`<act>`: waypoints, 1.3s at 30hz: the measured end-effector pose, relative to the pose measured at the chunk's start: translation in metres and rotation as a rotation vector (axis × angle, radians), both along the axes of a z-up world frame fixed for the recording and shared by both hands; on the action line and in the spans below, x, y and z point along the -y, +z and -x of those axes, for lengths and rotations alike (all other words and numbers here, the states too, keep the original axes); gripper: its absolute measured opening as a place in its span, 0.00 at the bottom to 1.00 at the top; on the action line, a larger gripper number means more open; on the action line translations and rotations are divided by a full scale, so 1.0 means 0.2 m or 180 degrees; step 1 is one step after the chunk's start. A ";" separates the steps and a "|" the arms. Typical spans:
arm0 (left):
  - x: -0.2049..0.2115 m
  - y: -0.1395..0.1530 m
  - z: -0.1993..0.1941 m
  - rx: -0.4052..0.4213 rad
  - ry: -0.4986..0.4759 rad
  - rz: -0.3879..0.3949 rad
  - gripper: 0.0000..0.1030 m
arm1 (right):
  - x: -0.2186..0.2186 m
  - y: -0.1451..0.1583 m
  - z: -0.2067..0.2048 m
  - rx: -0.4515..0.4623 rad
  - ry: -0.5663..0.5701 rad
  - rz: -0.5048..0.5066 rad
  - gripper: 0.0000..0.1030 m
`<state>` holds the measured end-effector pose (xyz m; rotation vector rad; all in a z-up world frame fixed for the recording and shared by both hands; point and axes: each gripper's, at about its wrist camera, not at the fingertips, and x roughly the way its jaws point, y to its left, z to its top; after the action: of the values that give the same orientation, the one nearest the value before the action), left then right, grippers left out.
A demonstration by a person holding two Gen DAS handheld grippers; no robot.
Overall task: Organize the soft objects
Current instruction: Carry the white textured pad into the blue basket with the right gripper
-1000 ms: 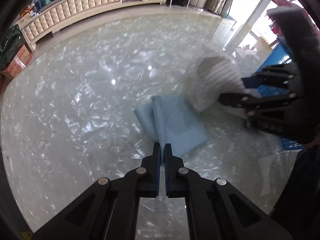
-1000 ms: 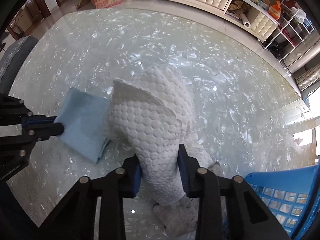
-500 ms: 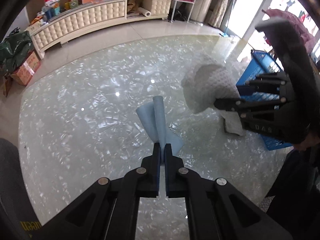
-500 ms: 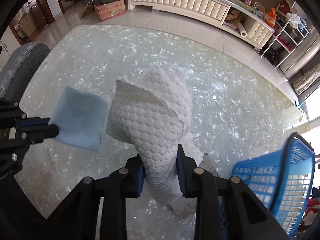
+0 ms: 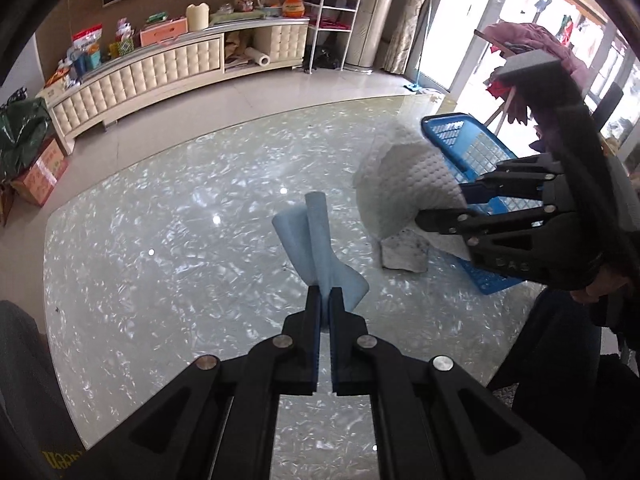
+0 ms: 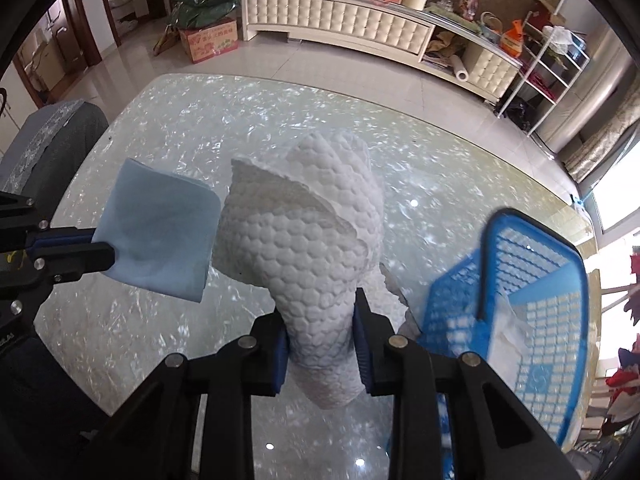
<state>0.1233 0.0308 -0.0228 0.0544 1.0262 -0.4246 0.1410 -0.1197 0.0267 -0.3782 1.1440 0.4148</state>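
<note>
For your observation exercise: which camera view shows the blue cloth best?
The right wrist view: the blue cloth hangs side-on, its broad face showing, pinched by the left gripper. The left wrist view shows the blue cloth only edge-on, as a narrow fold rising from shut jaws.

Folded blue cloth [image 5: 316, 240], dimpled white towel [image 6: 316, 248], both aloft

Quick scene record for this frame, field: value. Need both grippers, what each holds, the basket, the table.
left gripper: jaws shut on blue cloth, lifted off the table
right gripper: jaws shut on white textured cloth, also lifted
blue basket: on the table's right side, next to the right gripper; something pale inside
table: glossy, marbled top
other: a grey-white scrap lies on the table near the basket
</note>
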 end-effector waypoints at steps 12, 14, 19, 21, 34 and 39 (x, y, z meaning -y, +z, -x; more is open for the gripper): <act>0.16 0.04 -0.02 0.0096 -0.0154 -0.0099 0.02 | 0.24 0.22 0.13 0.0258 -0.0136 -0.0108 0.26; 0.20 0.05 -0.03 0.0122 -0.0180 -0.0105 0.02 | 0.28 0.24 0.14 0.0284 -0.0163 -0.0107 0.26; 0.28 0.06 -0.06 0.0170 -0.0269 -0.0117 0.02 | 0.37 0.27 0.18 0.0359 -0.0258 -0.0123 0.26; 0.33 0.05 -0.06 0.0168 -0.0314 -0.0146 0.02 | 0.42 0.29 0.19 0.0394 -0.0302 -0.0108 0.26; 0.37 -0.05 -0.07 0.0023 -0.0365 -0.0278 0.03 | 0.70 0.16 0.13 0.0301 -0.0611 0.0186 0.26; 0.34 -0.07 -0.09 -0.0032 -0.0314 -0.0278 0.03 | 0.75 0.03 0.13 0.0136 -0.0634 0.0353 0.26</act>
<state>0.1408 -0.0366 -0.0363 0.1818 1.0545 -0.4701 0.1149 -0.2702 0.0336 -0.3640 1.1535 0.1686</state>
